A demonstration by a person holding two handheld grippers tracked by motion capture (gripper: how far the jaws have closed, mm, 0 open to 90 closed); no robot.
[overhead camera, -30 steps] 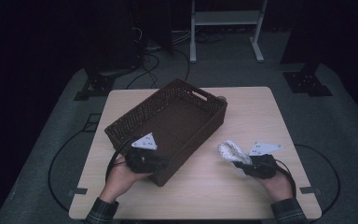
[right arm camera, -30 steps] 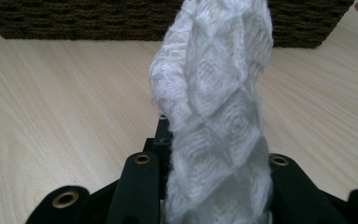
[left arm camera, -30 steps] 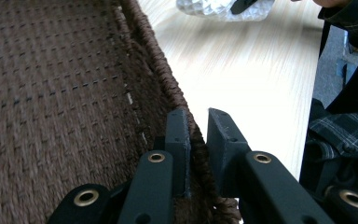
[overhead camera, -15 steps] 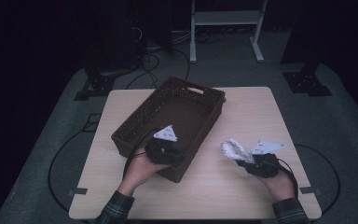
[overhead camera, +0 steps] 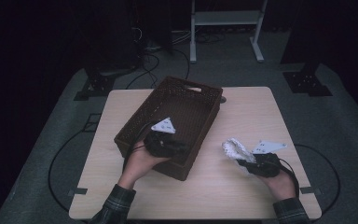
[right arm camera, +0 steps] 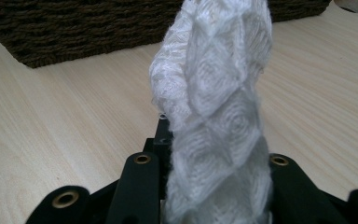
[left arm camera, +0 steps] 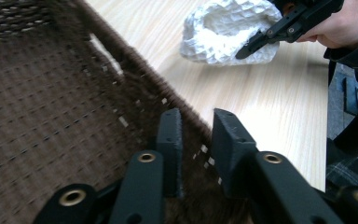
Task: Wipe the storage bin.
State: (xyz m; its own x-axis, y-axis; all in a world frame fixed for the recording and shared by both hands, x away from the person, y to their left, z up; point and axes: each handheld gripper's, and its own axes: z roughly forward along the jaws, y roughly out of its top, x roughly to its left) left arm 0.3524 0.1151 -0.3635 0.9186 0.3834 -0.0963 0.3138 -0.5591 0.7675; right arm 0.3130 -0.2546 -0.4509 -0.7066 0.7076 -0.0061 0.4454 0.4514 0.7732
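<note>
A dark brown woven basket [overhead camera: 137, 112] stands at a slant on the wooden table [overhead camera: 261, 112]. My left gripper [overhead camera: 182, 149] sits at its near right wall. In the left gripper view the jaws [left arm camera: 198, 116] straddle that wall's rim [left arm camera: 135, 74]; they have just been opening, and a gap shows beside the pads. To the right, my right gripper [overhead camera: 240, 159] is shut on a white, honeycomb-textured cloth [overhead camera: 234, 148] that rests on the table. The cloth [right arm camera: 214, 93] rises between the right gripper's [right arm camera: 186, 135] jaws and hides the right fingertip. The left gripper view also takes in the cloth [left arm camera: 219, 32] and the right gripper [left arm camera: 261, 39].
The basket [right arm camera: 98, 23] lies a short way beyond the cloth. A small dark round object [overhead camera: 222, 99] sits at the basket's far corner. On the floor behind the table are a white metal stand [overhead camera: 226, 28], black stand bases and cables.
The basket's near end has swung to the right, and my left hand and gripper went right with it. The right gripper and the cloth have stayed put.
</note>
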